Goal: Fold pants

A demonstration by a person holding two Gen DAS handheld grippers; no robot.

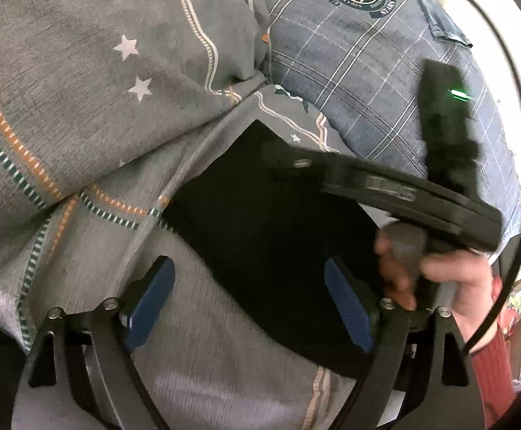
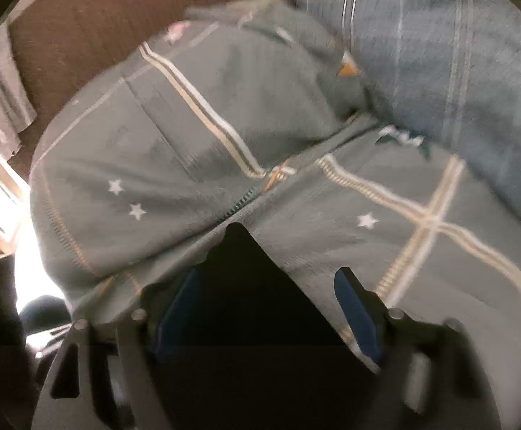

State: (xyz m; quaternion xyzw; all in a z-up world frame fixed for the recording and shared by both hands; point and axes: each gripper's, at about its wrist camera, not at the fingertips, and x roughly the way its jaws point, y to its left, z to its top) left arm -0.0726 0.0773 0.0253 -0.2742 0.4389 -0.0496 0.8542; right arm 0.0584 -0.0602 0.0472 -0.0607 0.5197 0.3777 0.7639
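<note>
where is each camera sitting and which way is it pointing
Left wrist: on the left gripper, angled down at black pants on grey star-print bedding; the right gripper and hand show.
Right wrist: on the right gripper, angled down at the pants.
Shared: pants, bedding, blue plaid pillow.

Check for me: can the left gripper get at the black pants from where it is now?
Probably yes. The left gripper has its jaws open right over the black pants; nothing lies between them, though the right gripper crosses just beyond.

Black pants [image 1: 260, 222]; grey star-print bedding [image 1: 81, 89]; blue plaid pillow [image 1: 360, 53].
</note>
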